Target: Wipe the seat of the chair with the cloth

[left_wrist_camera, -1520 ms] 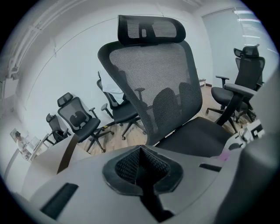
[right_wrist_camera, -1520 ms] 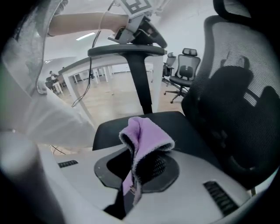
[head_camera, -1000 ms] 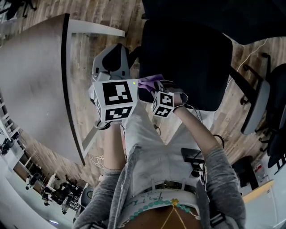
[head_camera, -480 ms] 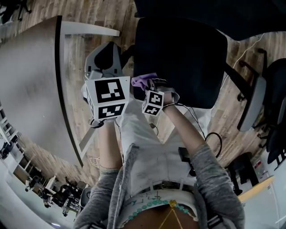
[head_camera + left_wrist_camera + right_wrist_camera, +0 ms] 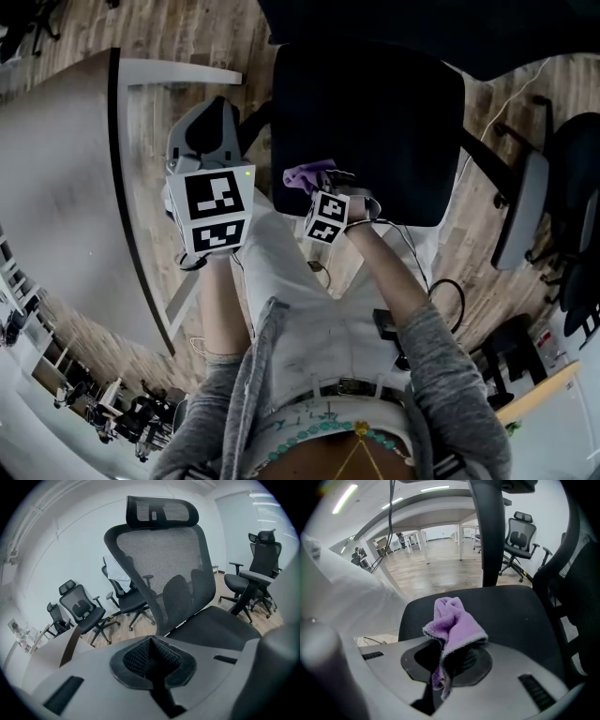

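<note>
**Cloth gripped at the near edge of the seat**

In the head view, a pale table point(image 5: 66, 187) fills the 9 o'clock side, standing on a wooden floor point(image 5: 187, 37). Just beside its edge, at about 10 o'clock, the person holds the left gripper point(image 5: 212, 111), which is off the chair point(image 5: 375, 56) and over the floor. In the left gripper view, the jaws of this gripper point(image 5: 150, 652) are clenched together with nothing between them. They look toward the mesh backrest point(image 5: 164, 569) at 12 o'clock and the dark seat point(image 5: 220, 625) at 3 o'clock. Other chairs point(image 5: 82, 606) stand farther back at 9 o'clock.

Near the middle of the head view, the right gripper point(image 5: 323, 183) is at the near edge of the seat point(image 5: 375, 122), at about 7 o'clock on it. The right gripper view shows the jaws of this gripper point(image 5: 443, 660) grasping the purple cloth point(image 5: 452, 620). One fold of the cloth hangs down between the pads, and the bigger bunch stands out above them. The seat point(image 5: 506, 616) lies behind and under the cloth, from 12 to 3 o'clock. In the head view, the cloth point(image 5: 305, 174) sits at that same edge of the seat. I cannot tell whether it touches the seat.

At 3 o'clock in the head view, a grey armrest point(image 5: 520, 211) stands beside the seat.
</note>
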`<state>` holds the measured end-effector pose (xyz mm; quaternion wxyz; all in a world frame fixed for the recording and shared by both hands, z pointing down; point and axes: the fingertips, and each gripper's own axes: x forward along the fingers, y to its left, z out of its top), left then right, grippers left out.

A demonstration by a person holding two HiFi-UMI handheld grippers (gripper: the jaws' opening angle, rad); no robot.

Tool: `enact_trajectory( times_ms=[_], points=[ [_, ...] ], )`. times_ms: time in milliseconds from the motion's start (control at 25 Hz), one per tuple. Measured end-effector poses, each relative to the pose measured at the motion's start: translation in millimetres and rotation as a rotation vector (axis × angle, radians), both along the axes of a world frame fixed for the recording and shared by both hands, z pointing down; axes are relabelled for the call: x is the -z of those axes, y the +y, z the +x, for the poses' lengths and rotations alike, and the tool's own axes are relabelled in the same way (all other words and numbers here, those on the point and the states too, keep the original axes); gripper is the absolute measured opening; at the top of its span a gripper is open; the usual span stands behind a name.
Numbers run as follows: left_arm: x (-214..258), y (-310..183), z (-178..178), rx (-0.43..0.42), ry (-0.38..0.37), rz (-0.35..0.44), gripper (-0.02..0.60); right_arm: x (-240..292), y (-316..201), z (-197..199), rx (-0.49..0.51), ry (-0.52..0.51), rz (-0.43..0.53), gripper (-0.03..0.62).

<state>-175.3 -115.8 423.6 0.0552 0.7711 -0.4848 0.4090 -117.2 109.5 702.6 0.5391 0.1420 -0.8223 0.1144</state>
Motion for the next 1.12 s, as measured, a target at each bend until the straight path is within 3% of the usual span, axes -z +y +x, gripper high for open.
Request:
enact_trajectory(
  times_ms=[280,640,1120],
  points=[
    [1,1,2,-0.003,-0.027,0.009,0.002,-5,8,15,-0.005,0.006,-0.023,0.048],
    [0,0,1,-0.004,-0.005,0.000,0.002,-5,7,22,-0.015,0.017,-0.026,0.048],
    [0,-3,4,-0.021,-0.031,0.003,0.002,-12,17,61,-0.034,0.065,-0.046,0.048]
  ],
)
